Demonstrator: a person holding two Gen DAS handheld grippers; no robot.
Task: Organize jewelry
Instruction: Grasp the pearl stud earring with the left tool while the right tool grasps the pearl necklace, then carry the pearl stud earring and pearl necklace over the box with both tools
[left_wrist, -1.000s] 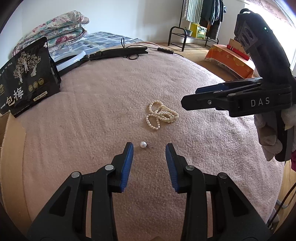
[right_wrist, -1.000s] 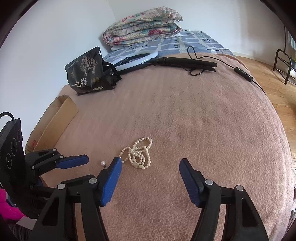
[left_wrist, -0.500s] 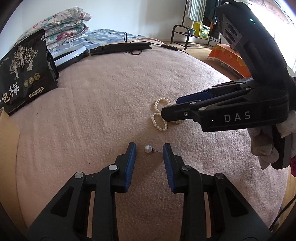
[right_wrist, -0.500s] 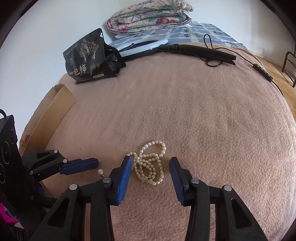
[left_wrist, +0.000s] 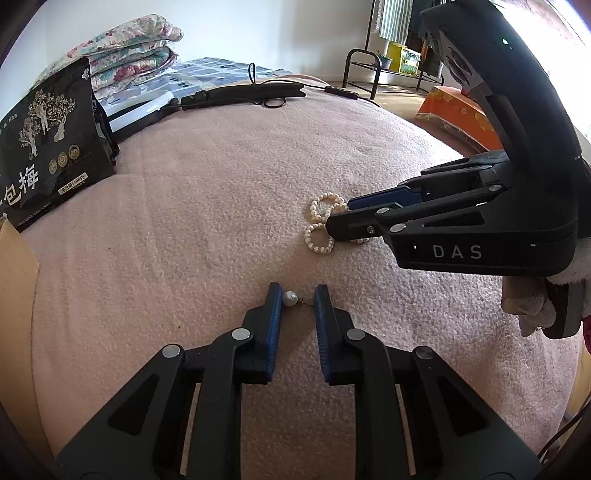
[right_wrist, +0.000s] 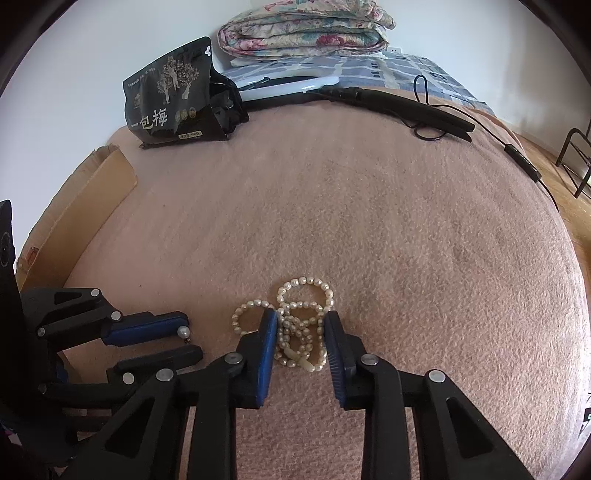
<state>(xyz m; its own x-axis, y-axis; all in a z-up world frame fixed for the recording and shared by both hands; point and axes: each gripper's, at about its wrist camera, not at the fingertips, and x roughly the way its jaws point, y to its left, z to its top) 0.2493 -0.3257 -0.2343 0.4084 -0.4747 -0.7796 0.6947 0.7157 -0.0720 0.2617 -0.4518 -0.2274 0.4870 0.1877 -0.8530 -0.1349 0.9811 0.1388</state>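
Covering the bed: a pink fleece blanket (right_wrist: 406, 229), the landmark for the rest. At its far edge, against a white wall, a folded floral quilt (right_wrist: 306, 31) on a blue checked sheet; just in front of those, a black snack pouch (right_wrist: 170, 92) with white characters, a white ring light (right_wrist: 291, 83), and a black folded stand (right_wrist: 406, 107) with a trailing cable. Along its left edge, a cardboard flap (right_wrist: 85, 206). Beyond its right edge, wooden floor, a black metal rack (left_wrist: 373, 70) and an orange patterned box (left_wrist: 458, 114).

Lying near the blanket's near edge: a coiled pearl necklace (right_wrist: 301, 325), bunched in loops, long axis roughly along the right tongs' fingers, clasp end toward the camera. Beside it to the left, well clear of the coil, a pearl earring (left_wrist: 290, 298), pearl leftward, small post pointing right, crosswise to the fingers.

Closing at this moment: the left tongs (left_wrist: 297, 301), earring between, pearl touching the left pad, right pad not yet against the post. Closing too: the right tongs (right_wrist: 301, 325), straddling the necklace, pads against the beads on both sides.
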